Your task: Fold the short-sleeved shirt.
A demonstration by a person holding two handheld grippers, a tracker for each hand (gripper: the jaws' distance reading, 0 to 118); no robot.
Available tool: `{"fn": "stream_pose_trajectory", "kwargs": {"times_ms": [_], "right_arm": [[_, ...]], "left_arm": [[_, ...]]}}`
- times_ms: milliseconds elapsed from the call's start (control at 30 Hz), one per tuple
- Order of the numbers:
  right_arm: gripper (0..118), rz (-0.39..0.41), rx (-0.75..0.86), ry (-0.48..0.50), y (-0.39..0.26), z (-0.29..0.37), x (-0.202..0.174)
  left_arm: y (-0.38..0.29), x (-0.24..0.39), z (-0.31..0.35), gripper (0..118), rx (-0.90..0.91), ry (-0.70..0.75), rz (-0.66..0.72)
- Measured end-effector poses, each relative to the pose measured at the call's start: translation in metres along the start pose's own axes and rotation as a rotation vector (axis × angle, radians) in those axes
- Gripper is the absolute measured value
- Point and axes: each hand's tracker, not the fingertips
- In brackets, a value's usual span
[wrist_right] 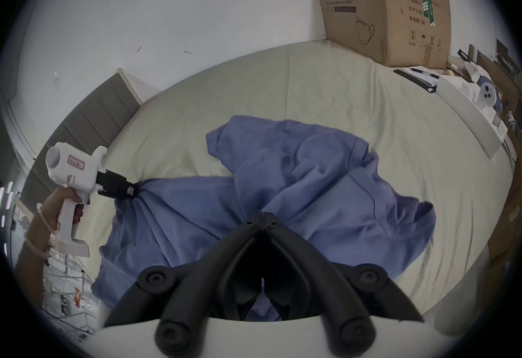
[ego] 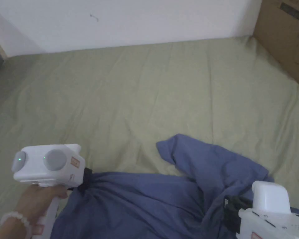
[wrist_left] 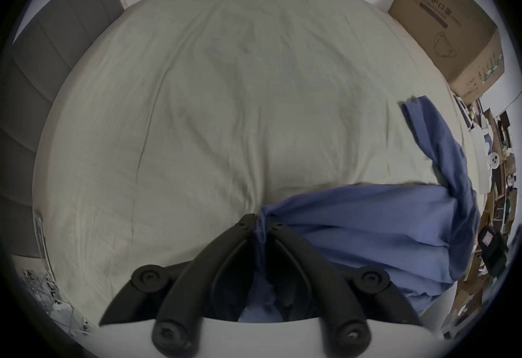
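A blue short-sleeved shirt (ego: 152,199) lies crumpled on the near part of a bed with a pale green sheet (ego: 139,93). One sleeve (ego: 173,147) sticks out toward the middle of the bed. My left gripper (ego: 85,182) is shut on a gathered edge of the shirt at its left side; the left gripper view shows blue cloth (wrist_left: 353,225) pinched between the black jaws of this gripper (wrist_left: 261,223). My right gripper (ego: 228,207) is shut on a fold of the shirt (wrist_right: 296,180) at the lower right, with the closed jaws of that gripper (wrist_right: 261,218) biting into the cloth.
A large cardboard box (ego: 286,40) stands at the bed's far right corner against the white wall. A grey padded headboard (wrist_left: 56,59) runs along the left side. Papers and small objects (wrist_right: 466,92) crowd the right edge. A hand (ego: 36,199) holds the left gripper.
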Motion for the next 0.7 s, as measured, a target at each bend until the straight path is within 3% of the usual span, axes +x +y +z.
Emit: {"fn": "stream_pose_trajectory", "kwargs": {"times_ms": [133, 167, 267, 300, 367, 433, 533, 600, 667, 700], "right_arm": [[2, -0.042, 0.009, 0.156, 0.047, -0.007, 0.025], [15, -0.031, 0.006, 0.187, 0.059, -0.013, 0.030], [103, 0.117, 0.017, 0.093, 0.100, -0.052, 0.041], [118, 0.161, -0.003, 0.062, 0.111, -0.068, 0.045], [112, 0.217, -0.078, 0.021, 0.134, -0.104, 0.059], [109, 0.205, -0.197, -0.071, 0.150, -0.132, 0.066], [105, 0.199, -0.300, -0.030, 0.151, -0.162, 0.079], [93, 0.165, -0.377, -0.037, 0.143, -0.174, 0.080], [92, 0.171, -0.419, -0.009, 0.130, -0.182, 0.074], [92, 0.220, -0.399, -0.054, 0.122, -0.183, 0.066]], "left_arm": [[-0.009, 0.008, 0.041, 4, 0.116, -0.013, -0.031], [-0.011, 0.010, 0.051, 4, 0.143, -0.020, -0.038], [-0.021, 0.016, 0.080, 4, 0.206, -0.044, -0.052], [-0.024, 0.018, 0.087, 4, 0.222, -0.056, -0.054], [-0.029, 0.019, 0.099, 4, 0.240, -0.077, -0.060], [-0.034, 0.020, 0.107, 4, 0.248, -0.088, -0.069], [-0.034, 0.015, 0.109, 4, 0.262, -0.092, -0.072], [-0.034, 0.011, 0.109, 4, 0.266, -0.094, -0.064], [-0.030, 0.007, 0.103, 4, 0.251, -0.089, -0.058], [-0.030, 0.005, 0.101, 4, 0.243, -0.087, -0.055]]}}
